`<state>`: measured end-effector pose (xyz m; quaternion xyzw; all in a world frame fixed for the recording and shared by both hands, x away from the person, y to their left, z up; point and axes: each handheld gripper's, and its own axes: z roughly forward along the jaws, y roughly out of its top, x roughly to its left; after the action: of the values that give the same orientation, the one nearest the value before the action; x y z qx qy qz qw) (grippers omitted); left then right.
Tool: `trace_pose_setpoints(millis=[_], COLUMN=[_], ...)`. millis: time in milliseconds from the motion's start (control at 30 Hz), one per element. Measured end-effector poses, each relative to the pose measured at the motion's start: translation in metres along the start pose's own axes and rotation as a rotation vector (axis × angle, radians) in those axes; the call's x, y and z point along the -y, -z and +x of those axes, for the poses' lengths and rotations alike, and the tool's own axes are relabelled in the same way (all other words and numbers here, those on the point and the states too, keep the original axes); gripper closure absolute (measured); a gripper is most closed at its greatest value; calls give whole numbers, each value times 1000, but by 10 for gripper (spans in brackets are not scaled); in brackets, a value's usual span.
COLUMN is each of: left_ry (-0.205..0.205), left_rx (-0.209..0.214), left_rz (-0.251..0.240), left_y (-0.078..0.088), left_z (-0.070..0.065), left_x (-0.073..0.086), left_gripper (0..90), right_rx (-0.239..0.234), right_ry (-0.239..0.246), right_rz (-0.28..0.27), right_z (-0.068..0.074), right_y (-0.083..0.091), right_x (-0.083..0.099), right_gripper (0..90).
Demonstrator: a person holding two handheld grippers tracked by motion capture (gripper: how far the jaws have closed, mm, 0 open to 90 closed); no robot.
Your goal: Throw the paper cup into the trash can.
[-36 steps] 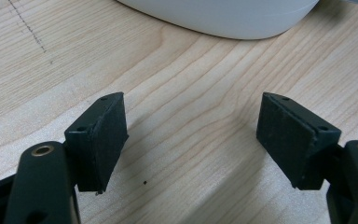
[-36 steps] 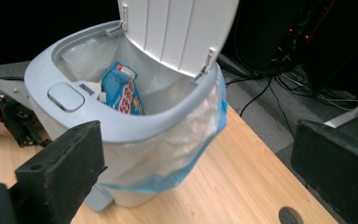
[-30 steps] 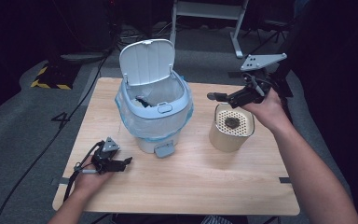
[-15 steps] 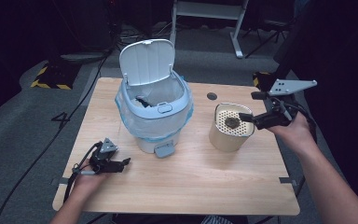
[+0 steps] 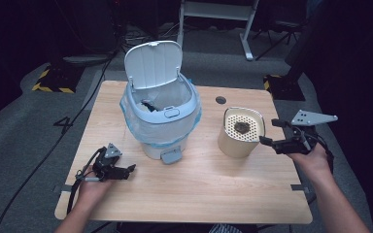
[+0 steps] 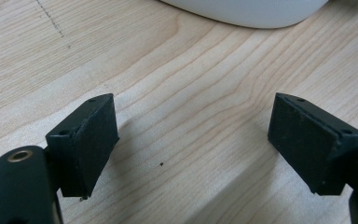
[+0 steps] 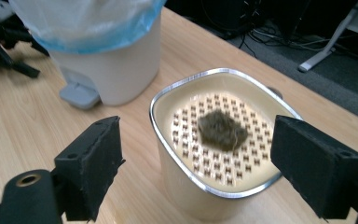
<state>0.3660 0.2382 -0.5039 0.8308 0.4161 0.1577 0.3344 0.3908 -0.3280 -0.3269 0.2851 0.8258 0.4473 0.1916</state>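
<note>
A white pedal bin (image 5: 160,121) with a blue liner stands mid-table, its lid (image 5: 153,63) up. To its right is a cream container (image 5: 241,143) with a perforated insert and a dark clump (image 5: 242,127) on it. My right gripper (image 5: 271,132) hovers just right of that container, pointing at it; its jaws have just been closing, but they are open and touch nothing. In the right gripper view the container (image 7: 191,205) and clump (image 7: 221,129) lie ahead of the right gripper (image 7: 200,158). My left gripper (image 5: 128,170) rests on the table; its jaws have just been opening, over bare wood (image 6: 193,140).
The bin's pedal (image 5: 171,156) juts toward the front edge of the wooden table (image 5: 199,199). A round hole (image 5: 220,100) sits behind the container. Cables trail from the left gripper off the table's left corner. Dark floor and a stand lie beyond.
My right hand has swung right and down, from above the container to beside its right side. The left hand has stayed where it was.
</note>
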Motion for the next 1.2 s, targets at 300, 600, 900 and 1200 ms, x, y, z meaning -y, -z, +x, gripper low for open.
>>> trace_pose_setpoints(millis=[300,600,900,1200], left_ry=[-33,-10,22,29], left_rx=[30,8,-19,-23], left_rz=[-5,-4,-9,-7], left_y=[2,4,3,4], left_z=[5,2,0,-1], left_x=[3,5,4,5], left_gripper=[158,157,160,167], right_rx=[31,-2,37,132], right_ry=[-32,-108,-115,-155], right_rz=[19,61,120,165], right_z=[8,7,8,17], right_y=[-3,-21,-50,-78], right_x=[47,94,131,155], right_gripper=[166,164,156,152])
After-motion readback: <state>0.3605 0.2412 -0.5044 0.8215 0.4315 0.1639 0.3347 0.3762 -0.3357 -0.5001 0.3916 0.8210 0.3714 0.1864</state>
